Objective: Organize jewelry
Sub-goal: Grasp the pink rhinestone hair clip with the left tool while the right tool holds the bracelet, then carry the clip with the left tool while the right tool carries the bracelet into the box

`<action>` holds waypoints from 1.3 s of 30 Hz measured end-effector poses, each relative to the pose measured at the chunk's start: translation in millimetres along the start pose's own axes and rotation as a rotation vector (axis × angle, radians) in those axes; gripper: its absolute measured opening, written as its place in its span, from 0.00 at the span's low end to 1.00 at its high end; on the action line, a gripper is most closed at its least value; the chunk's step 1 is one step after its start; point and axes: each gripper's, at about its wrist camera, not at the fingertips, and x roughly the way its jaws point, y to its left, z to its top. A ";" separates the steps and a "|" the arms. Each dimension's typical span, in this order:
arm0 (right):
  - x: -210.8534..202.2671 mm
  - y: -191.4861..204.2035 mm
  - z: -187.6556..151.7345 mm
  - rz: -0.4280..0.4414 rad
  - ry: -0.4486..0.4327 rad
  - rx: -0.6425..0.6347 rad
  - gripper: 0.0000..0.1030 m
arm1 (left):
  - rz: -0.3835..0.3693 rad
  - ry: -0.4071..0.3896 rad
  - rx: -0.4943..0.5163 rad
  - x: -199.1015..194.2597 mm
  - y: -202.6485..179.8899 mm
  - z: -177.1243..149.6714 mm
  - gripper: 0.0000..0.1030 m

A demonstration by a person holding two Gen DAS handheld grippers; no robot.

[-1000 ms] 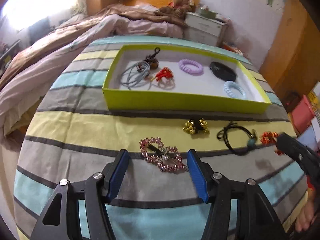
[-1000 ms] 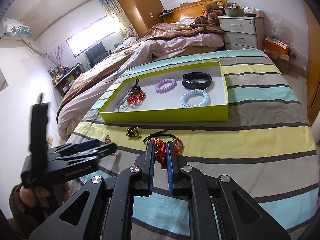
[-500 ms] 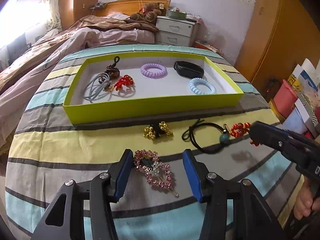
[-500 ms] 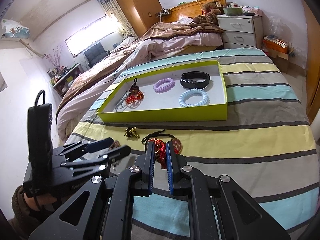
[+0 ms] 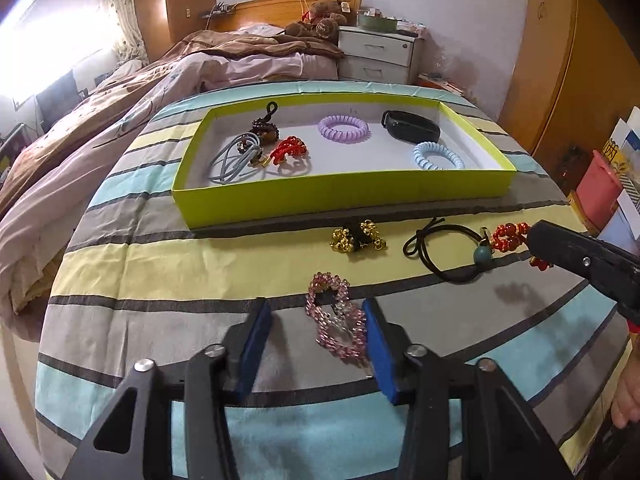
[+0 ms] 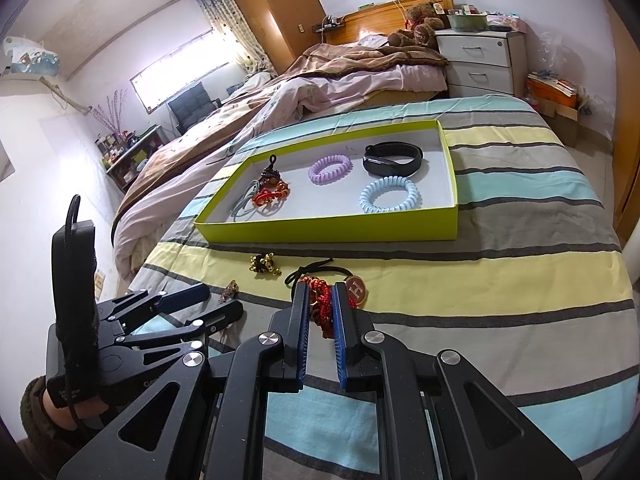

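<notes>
left tongs [image 5: 318, 324] closing around pink hairclip [image 5: 336, 326], unclamped; right tongs [image 6: 321, 308] clenched on red bracelet [image 6: 322, 304].

Open bedspread near the front, clutter toward the box

The striped bedspread [image 5: 168, 264] lies bare left of the pink hair clip [image 5: 336, 320] and right of the box [image 6: 452, 200]. Between clip and box wall sit the gold bells [image 5: 358, 236] and black hair tie [image 5: 444, 252]. Inside the box, bare floor shows between the red knot [image 5: 288, 150] and blue coil [image 5: 438, 156].
</notes>
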 end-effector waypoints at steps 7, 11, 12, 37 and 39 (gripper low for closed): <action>-0.1 0.3 0.4 -0.002 -0.001 -0.001 0.11 | -0.035 -0.014 -0.019 -4.6 5.6 -2.2 0.22; -0.4 0.3 1.0 -0.003 -0.001 -0.001 0.11 | -0.041 -0.020 -0.025 -6.3 7.4 -1.8 0.21; -0.4 0.1 0.9 -0.004 0.000 0.000 0.11 | -0.042 -0.022 -0.027 -6.9 8.2 -1.8 0.20; -3.6 4.8 29.0 -0.032 -0.041 -0.001 0.11 | -0.075 -0.088 -0.023 -27.4 24.4 31.1 0.20; -0.4 4.6 36.2 -0.039 -0.041 -0.001 0.11 | -0.078 -0.095 -0.018 -27.3 26.0 38.3 0.20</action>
